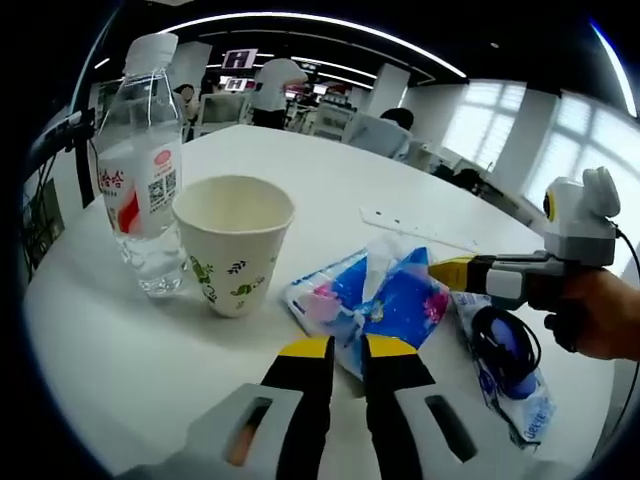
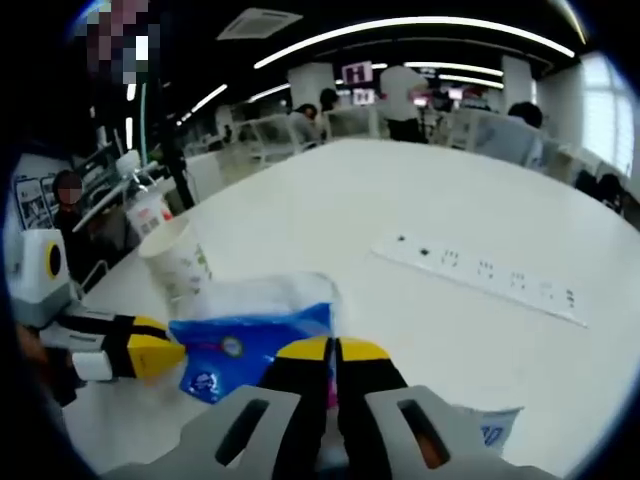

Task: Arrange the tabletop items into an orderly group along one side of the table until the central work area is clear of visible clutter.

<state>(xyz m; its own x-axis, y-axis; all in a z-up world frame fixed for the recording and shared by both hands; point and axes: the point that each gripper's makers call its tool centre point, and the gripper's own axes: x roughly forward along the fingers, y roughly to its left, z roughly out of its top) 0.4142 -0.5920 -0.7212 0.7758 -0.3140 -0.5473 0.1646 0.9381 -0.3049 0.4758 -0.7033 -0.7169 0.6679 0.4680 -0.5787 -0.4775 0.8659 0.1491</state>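
A blue tissue pack (image 1: pixel 385 305) lies on the white table (image 1: pixel 330 170), between both grippers. My left gripper (image 1: pixel 348 350) is shut on its near edge, and it enters the right gripper view from the left (image 2: pixel 165 357). My right gripper (image 2: pixel 335 348) is shut on the pack's (image 2: pixel 250 345) opposite end, and it reaches into the left gripper view from the right (image 1: pixel 440 272). A paper cup (image 1: pixel 235 240) with leaf prints stands upright just left of the pack, beside a clear water bottle (image 1: pixel 140 170). The cup (image 2: pixel 178 262) stands behind the pack in the right gripper view.
A clear bag with a black cable (image 1: pixel 505 355) lies right of the pack. A white power strip (image 2: pixel 480 275) lies flat further out on the table. Chairs, desks and several people are beyond the far edge. A hand (image 1: pixel 600 315) holds the right gripper.
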